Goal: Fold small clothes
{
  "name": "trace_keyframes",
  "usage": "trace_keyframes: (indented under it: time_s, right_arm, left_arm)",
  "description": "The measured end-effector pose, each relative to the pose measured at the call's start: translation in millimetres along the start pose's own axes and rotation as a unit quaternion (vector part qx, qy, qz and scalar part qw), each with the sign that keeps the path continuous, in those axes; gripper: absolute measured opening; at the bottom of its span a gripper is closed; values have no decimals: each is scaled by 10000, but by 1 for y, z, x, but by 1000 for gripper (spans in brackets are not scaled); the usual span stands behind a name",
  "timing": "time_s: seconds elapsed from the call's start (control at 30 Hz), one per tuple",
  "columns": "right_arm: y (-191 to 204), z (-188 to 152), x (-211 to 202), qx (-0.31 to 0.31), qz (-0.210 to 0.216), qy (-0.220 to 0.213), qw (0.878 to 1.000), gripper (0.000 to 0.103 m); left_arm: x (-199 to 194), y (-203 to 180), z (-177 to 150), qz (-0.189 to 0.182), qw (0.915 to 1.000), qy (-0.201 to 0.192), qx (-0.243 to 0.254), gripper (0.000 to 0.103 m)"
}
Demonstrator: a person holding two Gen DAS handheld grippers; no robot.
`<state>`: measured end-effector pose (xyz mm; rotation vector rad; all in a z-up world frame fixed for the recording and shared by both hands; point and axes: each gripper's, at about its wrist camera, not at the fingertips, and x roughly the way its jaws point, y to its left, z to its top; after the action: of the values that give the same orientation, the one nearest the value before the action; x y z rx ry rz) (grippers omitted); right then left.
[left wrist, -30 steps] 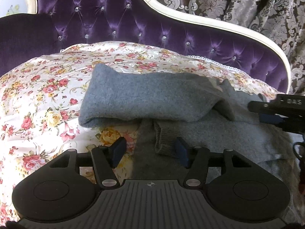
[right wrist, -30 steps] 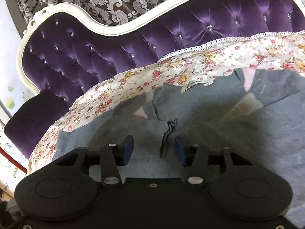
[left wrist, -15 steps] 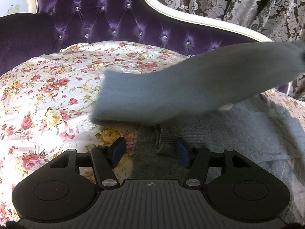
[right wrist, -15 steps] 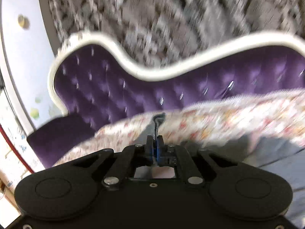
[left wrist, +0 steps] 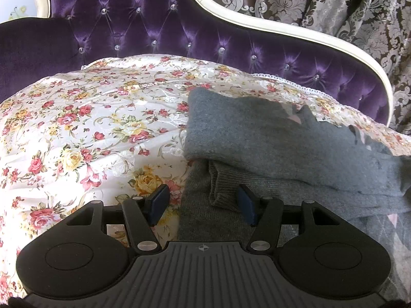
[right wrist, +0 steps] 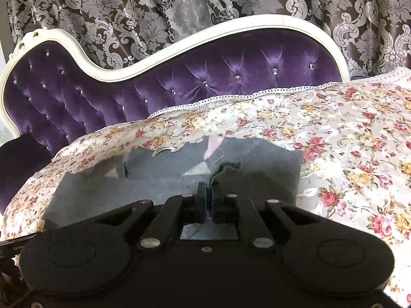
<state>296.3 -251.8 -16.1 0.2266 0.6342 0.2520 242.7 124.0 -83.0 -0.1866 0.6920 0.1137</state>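
A grey knitted sweater (left wrist: 269, 138) lies on the floral cover, with a sleeve folded across its body. Its ribbed cuff (left wrist: 221, 190) sits between the fingers of my left gripper (left wrist: 203, 202), which is open; the left pad hangs over the floral cloth, clear of the knit. In the right wrist view the same sweater (right wrist: 154, 179) spreads out below my right gripper (right wrist: 208, 197). That gripper is shut on a pinched-up edge of the sweater, and a dark ridge of fabric (right wrist: 218, 172) rises just beyond the fingertips.
The floral cover (left wrist: 90, 128) drapes a purple tufted sofa back (left wrist: 154, 25) with a white curved frame (right wrist: 179, 43). A patterned brown and silver curtain (right wrist: 205, 0) hangs behind. Bare floral cloth (right wrist: 346, 154) extends right of the sweater.
My right gripper shut on the sweater's edge and carried it up and across. The sleeve swept through the left wrist view and now lies farther right. The left gripper stayed still.
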Motion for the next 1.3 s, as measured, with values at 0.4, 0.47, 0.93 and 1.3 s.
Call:
trace_keyframes:
  time_s: [0.4,0.47,0.93,1.3]
  right_arm:
    - [-19,-27,10,-26,-517,375,9980,10]
    - [-19,-31,10,-64,-570,411,9975,10]
    - [24,-23,-15,-569,-664,-344,9956,57]
    - [35,-52,38,-239,-552,115,9981,55]
  left_arm:
    - [-1,0,0,-30,10000,16,4,57]
    - [-1,0,0,-30,10000,22,9,57]
    - [-31,-4,40,-197,9985,-362,370,57]
    - [57,-1,54,123,9984,248,496,62]
